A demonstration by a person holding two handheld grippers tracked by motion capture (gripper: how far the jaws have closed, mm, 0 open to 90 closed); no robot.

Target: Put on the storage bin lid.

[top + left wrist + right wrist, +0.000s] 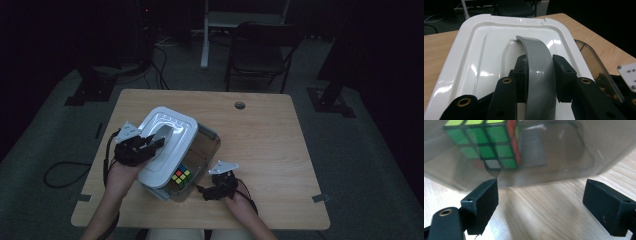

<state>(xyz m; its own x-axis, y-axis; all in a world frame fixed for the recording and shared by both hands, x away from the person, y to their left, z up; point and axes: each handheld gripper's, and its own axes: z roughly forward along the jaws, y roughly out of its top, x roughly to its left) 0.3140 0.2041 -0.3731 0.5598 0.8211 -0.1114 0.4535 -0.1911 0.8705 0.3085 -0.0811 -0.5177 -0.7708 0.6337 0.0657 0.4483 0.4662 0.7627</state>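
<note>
Left gripper (539, 75) fingers clamped on grey handle (537, 65) of white lid (165, 145), lid tilted half off clear bin (207, 142). Right gripper (541, 205) fingers wide open, empty, just beside bin's near wall. Cube (181, 176) inside bin. Lid not yet fully off or seated; can't tell which.

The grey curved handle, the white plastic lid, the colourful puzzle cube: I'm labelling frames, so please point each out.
grey curved handle (537, 62), left gripper view, mid arch
white plastic lid (486, 52), left gripper view, glossy top
colourful puzzle cube (486, 142), right gripper view, green face
</note>
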